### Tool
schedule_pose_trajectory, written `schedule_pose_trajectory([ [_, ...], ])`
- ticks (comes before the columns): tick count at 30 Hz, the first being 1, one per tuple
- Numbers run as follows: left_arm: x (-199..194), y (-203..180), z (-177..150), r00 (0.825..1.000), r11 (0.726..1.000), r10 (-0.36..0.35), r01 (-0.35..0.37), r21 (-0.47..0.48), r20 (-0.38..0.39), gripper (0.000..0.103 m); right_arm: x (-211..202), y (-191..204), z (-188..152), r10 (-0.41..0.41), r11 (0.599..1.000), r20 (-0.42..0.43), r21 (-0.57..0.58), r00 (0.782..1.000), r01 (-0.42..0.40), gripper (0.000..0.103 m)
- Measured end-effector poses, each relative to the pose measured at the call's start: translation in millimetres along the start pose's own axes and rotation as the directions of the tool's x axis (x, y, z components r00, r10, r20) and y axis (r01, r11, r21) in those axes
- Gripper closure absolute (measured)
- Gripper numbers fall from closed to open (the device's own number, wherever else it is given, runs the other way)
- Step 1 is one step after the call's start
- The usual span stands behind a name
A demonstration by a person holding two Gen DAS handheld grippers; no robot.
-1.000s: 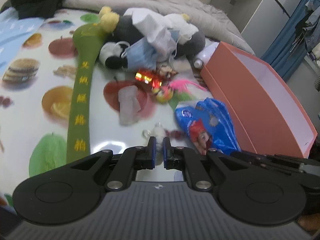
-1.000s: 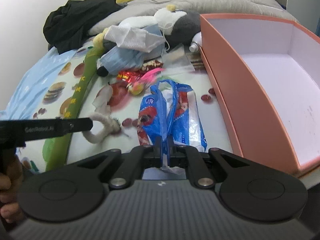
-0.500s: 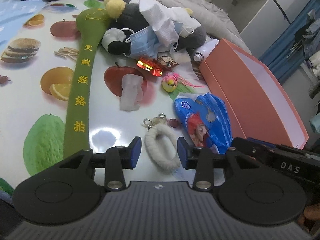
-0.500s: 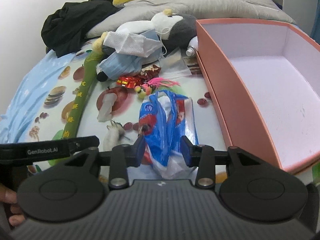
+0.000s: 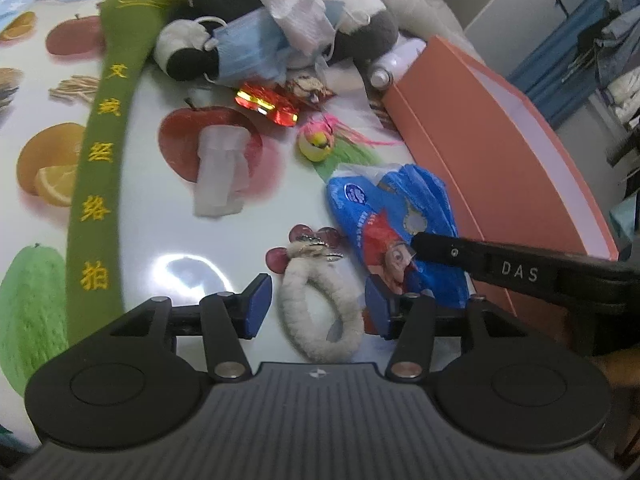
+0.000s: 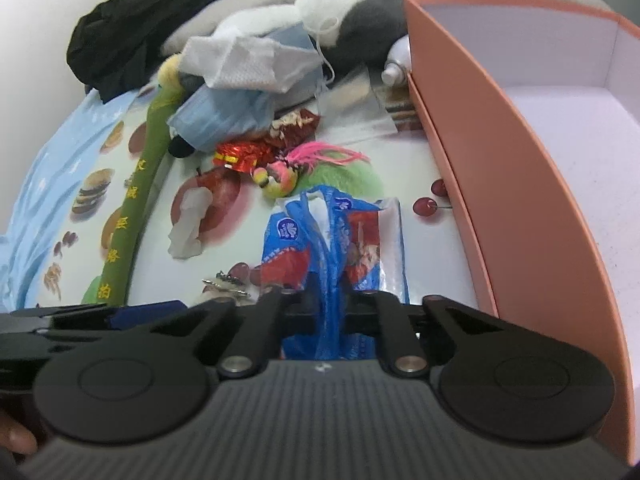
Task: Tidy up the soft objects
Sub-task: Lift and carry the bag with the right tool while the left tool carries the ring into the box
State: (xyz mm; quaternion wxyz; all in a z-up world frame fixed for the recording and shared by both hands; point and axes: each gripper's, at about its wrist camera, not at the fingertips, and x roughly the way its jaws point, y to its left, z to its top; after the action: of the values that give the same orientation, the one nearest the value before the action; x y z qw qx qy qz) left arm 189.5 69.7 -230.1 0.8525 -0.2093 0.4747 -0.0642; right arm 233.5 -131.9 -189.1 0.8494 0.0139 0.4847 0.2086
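Right now your left gripper (image 5: 316, 304) straddles the fuzzy white ring (image 5: 320, 312) on the tabletop (image 5: 168, 236), its jaws opening with the ring between them and neither pad pressing on it; that spacing gives you room to come down around the soft loop rather than crush it flat. Your right gripper (image 6: 326, 312) is clamped on the blue plastic bag (image 6: 336, 236), pinching the gathered neck at its near end; gripping it there likely keeps the loose film from slipping and lets the rest hang when lifted. The bag lies just beside the orange box (image 6: 500, 160), which stands open and looks like the intended home for the soft things; so the bag has only a short way to go. Farther back the face masks (image 5: 256, 40), the plush toy (image 5: 224, 4) and the long green strap (image 5: 100, 160) are heaped together, untouched; the ring's metal clip (image 5: 316, 248) points away from you, so a grip on the fluffy part stays clear of it.
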Motion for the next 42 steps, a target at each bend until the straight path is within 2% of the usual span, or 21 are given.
schedule_pose_trajectory([
  [2, 3, -4, 5, 0.999, 1.000, 0.011, -0.011, 0.006, -0.030, 0.045, 0, 1, 6, -0.006, 1.000, -0.021, -0.016, 1.000, 0.005, 0.094],
  [5, 8, -11, 13, 0.996, 0.999, 0.035, -0.032, 0.035, -0.085, 0.045, 2, -5, 16, -0.003, 1.000, -0.072, 0.017, 0.997, 0.004, 0.094],
  [10, 2, -17, 24, 0.981, 0.996, 0.085, -0.076, 0.056, -0.177, 0.045, 3, -8, 31, -0.012, 0.999, -0.152, 0.033, 0.988, 0.017, 0.094],
  [15, -7, -9, 27, 0.965, 0.995, 0.098, -0.089, 0.045, -0.243, 0.045, 11, -14, 37, -0.010, 0.998, -0.235, 0.059, 0.972, 0.025, 0.094],
  [17, -9, -8, 25, 0.966, 0.994, 0.110, -0.101, 0.050, -0.236, 0.045, 12, -15, 39, -0.005, 0.997, -0.246, 0.072, 0.969, 0.024, 0.094],
  [20, -5, -3, 19, 0.972, 0.996, 0.089, -0.082, 0.042, -0.218, 0.045, 11, -15, 44, -0.022, 0.998, -0.224, 0.054, 0.974, 0.035, 0.094],
  [23, 4, -5, 12, 0.974, 0.994, 0.082, -0.065, 0.086, -0.211, 0.045, 6, -18, 45, -0.023, 0.996, -0.210, 0.080, 0.977, 0.041, 0.094],
  [25, 6, -7, 10, 0.978, 0.992, 0.088, -0.069, 0.104, -0.190, 0.039, 5, -21, 44, -0.006, 0.994, -0.211, 0.108, 0.977, 0.030, 0.094],
  [26, 8, -8, 10, 0.979, 0.992, 0.090, -0.073, 0.101, -0.182, 0.030, 5, -20, 43, -0.010, 0.995, -0.209, 0.098, 0.978, 0.032, 0.094],
  [28, 12, -10, 10, 0.981, 0.992, 0.095, -0.079, 0.102, -0.166, 0.028, 8, -17, 43, -0.017, 0.996, -0.212, 0.078, 0.977, 0.034, 0.094],
  [31, 18, -23, 10, 0.979, 0.980, 0.135, -0.109, 0.166, -0.151, 0.029, 10, -16, 45, -0.001, 0.997, -0.227, 0.075, 0.974, 0.019, 0.094],
  [34, 19, -31, 9, 0.980, 0.978, 0.137, -0.110, 0.175, -0.147, 0.030, 4, -16, 50, 0.008, 0.997, -0.218, 0.072, 0.976, 0.008, 0.094],
  [36, 22, -32, 6, 0.980, 0.981, 0.132, -0.108, 0.159, -0.151, 0.035, -2, -19, 51, 0.000, 0.998, -0.195, 0.064, 0.981, 0.013, 0.094],
  [40, 23, -37, -5, 0.980, 0.967, 0.172, -0.149, 0.205, -0.101, 0.040, -9, -21, 43, 0.000, 0.998, -0.155, 0.055, 0.988, 0.009, 0.094],
  [42, 24, -36, -9, 0.981, 0.962, 0.182, -0.163, 0.221, -0.067, 0.048, -11, -19, 36, -0.004, 0.999, -0.133, 0.044, 0.991, 0.010, 0.094],
])
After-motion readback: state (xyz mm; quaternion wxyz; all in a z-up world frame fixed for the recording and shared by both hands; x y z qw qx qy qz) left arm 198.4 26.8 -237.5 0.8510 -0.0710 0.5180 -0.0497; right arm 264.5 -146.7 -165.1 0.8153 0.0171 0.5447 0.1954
